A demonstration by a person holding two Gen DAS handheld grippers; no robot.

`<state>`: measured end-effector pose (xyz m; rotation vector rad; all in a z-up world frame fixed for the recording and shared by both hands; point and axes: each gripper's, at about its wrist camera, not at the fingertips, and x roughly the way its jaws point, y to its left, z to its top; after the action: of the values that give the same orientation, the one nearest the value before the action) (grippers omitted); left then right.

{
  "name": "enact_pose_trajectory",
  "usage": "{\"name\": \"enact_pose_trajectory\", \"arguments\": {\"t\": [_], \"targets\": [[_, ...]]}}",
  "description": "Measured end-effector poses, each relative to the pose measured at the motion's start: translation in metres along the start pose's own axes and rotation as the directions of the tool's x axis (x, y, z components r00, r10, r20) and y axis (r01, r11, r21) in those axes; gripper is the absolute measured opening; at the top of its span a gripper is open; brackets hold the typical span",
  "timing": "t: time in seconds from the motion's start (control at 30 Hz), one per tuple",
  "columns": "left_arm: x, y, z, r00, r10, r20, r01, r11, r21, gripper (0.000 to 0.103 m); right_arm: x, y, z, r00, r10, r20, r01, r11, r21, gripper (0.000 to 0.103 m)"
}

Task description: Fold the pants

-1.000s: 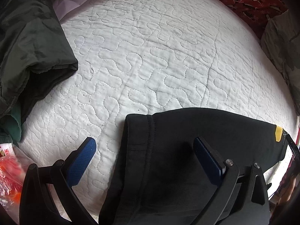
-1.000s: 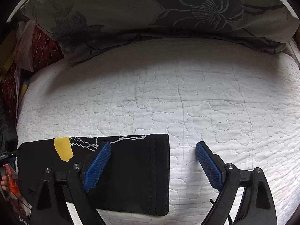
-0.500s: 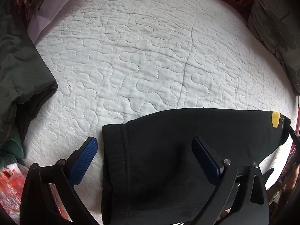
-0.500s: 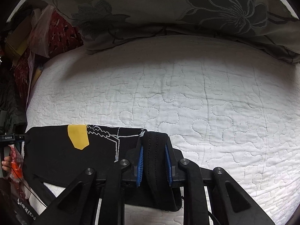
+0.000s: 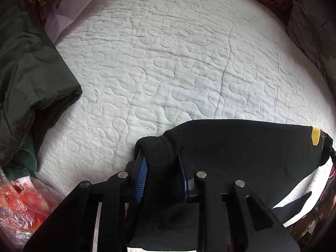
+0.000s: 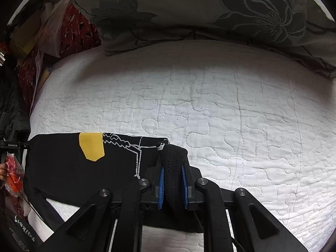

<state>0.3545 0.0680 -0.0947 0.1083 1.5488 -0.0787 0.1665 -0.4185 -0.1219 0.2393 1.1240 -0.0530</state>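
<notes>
Black pants [image 5: 241,147] with a yellow patch [image 6: 91,146] and white print lie stretched across the near edge of a white quilted bed [image 5: 168,63]. My left gripper [image 5: 161,163] is shut on one bunched end of the pants, its blue pads pinching the hem. My right gripper [image 6: 172,171] is shut on the other end, the ribbed hem standing up between its pads. The pants [image 6: 63,168] span between both grippers, slightly lifted at the pinched ends.
A dark green garment [image 5: 27,84] lies at the left of the bed. A grey floral pillow [image 6: 210,10] lies along the far side in the right wrist view. Red patterned fabric [image 6: 71,27] and a red plastic bag [image 5: 19,205] sit off the edges.
Both grippers went from open around the pants' ends to shut: the right closed first, then the left. The pinched hems are bunched and raised a little.
</notes>
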Motion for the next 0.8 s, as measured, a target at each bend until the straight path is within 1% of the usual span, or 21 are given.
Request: {"name": "enact_pose_trajectory", "arguments": {"t": [0.17,0.27,0.33,0.47,0.53,0.6,0.7,0.8], "targets": [[-0.030,0.003,-0.014,0.995,-0.001,0.098,0.005,0.999,-0.034,0.024,-0.010,0.007,-0.005,1.000,0.011,0.014,-0.010,1.000,-0.027,0.011],[-0.047,0.002,-0.025,0.989,0.019,0.145,-0.014,0.999,-0.039,0.024,-0.023,0.010,-0.010,0.998,0.028,0.048,-0.026,0.999,-0.037,0.010],[-0.056,0.003,-0.032,0.984,0.038,0.174,-0.029,0.998,-0.055,0.024,-0.036,0.011,-0.014,0.996,0.042,0.079,-0.038,0.998,-0.046,0.010],[-0.081,0.018,-0.057,0.969,0.063,0.238,-0.040,0.994,-0.101,0.024,-0.057,0.014,-0.023,0.992,0.025,0.122,-0.015,0.997,-0.080,0.010],[-0.090,0.020,-0.064,0.961,0.071,0.269,-0.040,0.992,-0.121,0.024,-0.068,0.016,-0.028,0.989,0.020,0.148,-0.006,0.996,-0.094,0.010],[-0.101,0.024,-0.077,0.952,0.078,0.297,-0.038,0.990,-0.137,0.024,-0.080,0.020,-0.036,0.984,0.019,0.180,0.001,0.994,-0.113,0.010],[-0.114,0.029,-0.107,0.936,0.088,0.342,-0.032,0.985,-0.167,0.024,-0.097,0.028,-0.053,0.975,0.016,0.221,0.018,0.988,-0.151,0.010],[-0.115,0.042,-0.138,0.929,0.080,0.363,-0.003,0.978,-0.208,0.024,-0.109,0.033,-0.074,0.968,0.012,0.250,0.034,0.983,-0.180,0.010]]}}
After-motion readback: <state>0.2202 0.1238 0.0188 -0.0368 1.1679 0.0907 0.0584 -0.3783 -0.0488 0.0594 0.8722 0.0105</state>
